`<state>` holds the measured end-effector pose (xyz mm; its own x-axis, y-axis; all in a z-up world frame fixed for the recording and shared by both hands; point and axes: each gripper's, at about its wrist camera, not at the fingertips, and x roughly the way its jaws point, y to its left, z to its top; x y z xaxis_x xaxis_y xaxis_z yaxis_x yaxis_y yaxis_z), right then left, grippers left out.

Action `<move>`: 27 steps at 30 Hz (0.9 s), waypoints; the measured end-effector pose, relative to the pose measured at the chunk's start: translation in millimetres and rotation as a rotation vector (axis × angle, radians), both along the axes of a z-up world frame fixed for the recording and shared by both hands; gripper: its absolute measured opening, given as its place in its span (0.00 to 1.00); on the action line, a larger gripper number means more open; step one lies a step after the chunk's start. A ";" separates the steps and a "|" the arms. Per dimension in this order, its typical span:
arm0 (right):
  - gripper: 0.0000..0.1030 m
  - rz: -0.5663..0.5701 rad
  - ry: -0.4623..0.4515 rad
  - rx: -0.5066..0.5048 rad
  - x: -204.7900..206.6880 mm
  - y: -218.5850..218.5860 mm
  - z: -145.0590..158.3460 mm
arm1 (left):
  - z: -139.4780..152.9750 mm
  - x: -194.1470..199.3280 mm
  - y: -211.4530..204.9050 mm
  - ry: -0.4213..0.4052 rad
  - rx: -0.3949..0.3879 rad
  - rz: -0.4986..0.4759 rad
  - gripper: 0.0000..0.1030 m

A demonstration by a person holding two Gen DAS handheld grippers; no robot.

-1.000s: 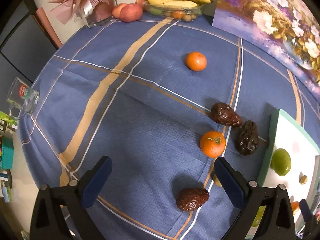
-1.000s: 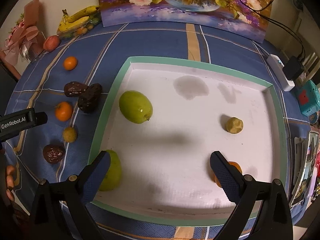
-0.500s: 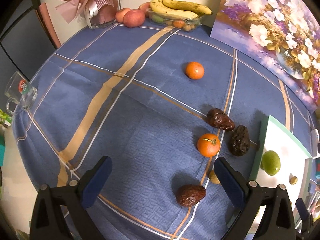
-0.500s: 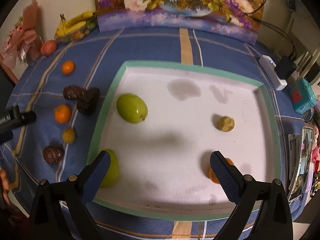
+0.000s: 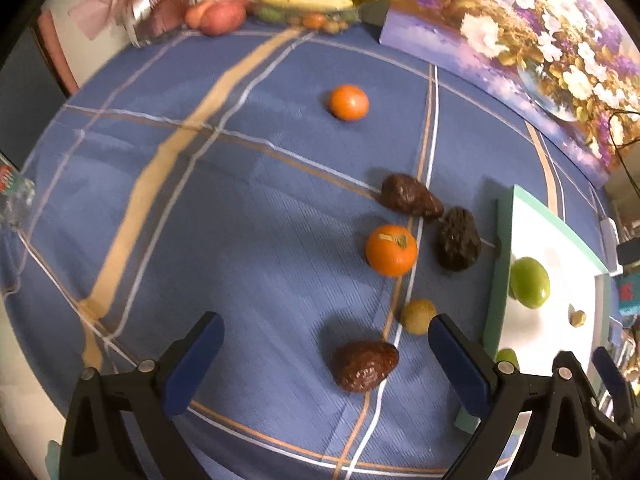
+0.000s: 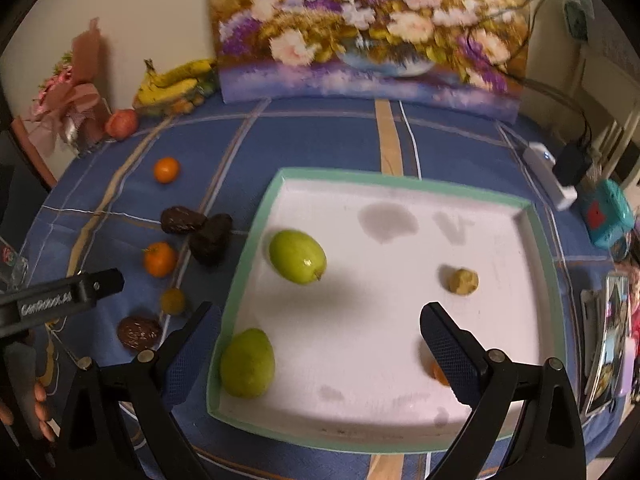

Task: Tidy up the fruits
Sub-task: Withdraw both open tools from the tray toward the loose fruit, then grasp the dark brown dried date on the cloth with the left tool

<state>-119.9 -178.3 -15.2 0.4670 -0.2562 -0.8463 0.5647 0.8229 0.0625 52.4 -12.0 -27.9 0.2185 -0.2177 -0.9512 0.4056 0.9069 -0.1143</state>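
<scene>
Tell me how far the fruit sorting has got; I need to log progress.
Done: the tray holds two green fruits, a small yellowish one and an orange one mostly hidden behind a finger. In hand: nothing; the left gripper and right gripper are both open. Left: two oranges, three dark wrinkled fruits and a small yellow fruit on the cloth.

1. Blue plaid tablecloth with tan and white stripes (image 5: 208, 216) is covering the table.
2. Purple-and-white floral canvas painting (image 6: 368, 32) is leaning against the plain cream wall (image 6: 132, 12).
3. Warm, dim light is casting soft shadows.
</scene>
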 end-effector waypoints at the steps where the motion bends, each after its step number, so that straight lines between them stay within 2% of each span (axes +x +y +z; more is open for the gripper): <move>1: 0.97 0.001 0.006 0.002 0.0 -0.2 -1.7 | -2.9 -1.2 -0.8 0.016 -0.004 -0.013 0.99; 4: 0.97 -0.006 0.014 0.027 -0.3 -2.2 -2.7 | -10.4 -5.7 -5.3 0.053 0.000 -0.052 0.98; 10: 0.97 -0.015 0.015 0.015 -0.4 -0.8 3.3 | -19.2 -16.8 -18.1 0.111 -0.007 -0.121 0.83; 11: 0.97 -0.013 0.018 0.012 -0.2 -0.5 3.7 | -20.3 -18.8 -18.6 0.115 -0.007 -0.129 0.77; 13: 0.97 -0.005 0.017 0.019 -0.4 0.1 4.7 | -22.5 -22.7 -22.3 0.119 0.005 -0.144 0.72; 15: 0.97 -0.005 0.017 0.022 -0.3 0.2 6.1 | -23.8 -24.6 -24.4 0.124 0.010 -0.149 0.62; 20: 0.97 0.000 0.004 0.018 0.3 3.4 11.9 | -25.8 -27.3 -27.0 0.121 0.031 -0.154 0.50; 21: 0.97 0.002 0.002 0.016 0.7 4.2 12.7 | -26.2 -27.3 -26.9 0.122 0.032 -0.151 0.45; 27: 0.97 0.001 -0.013 0.032 1.9 5.2 14.3 | -22.1 -20.4 -20.6 0.119 -0.003 -0.136 0.45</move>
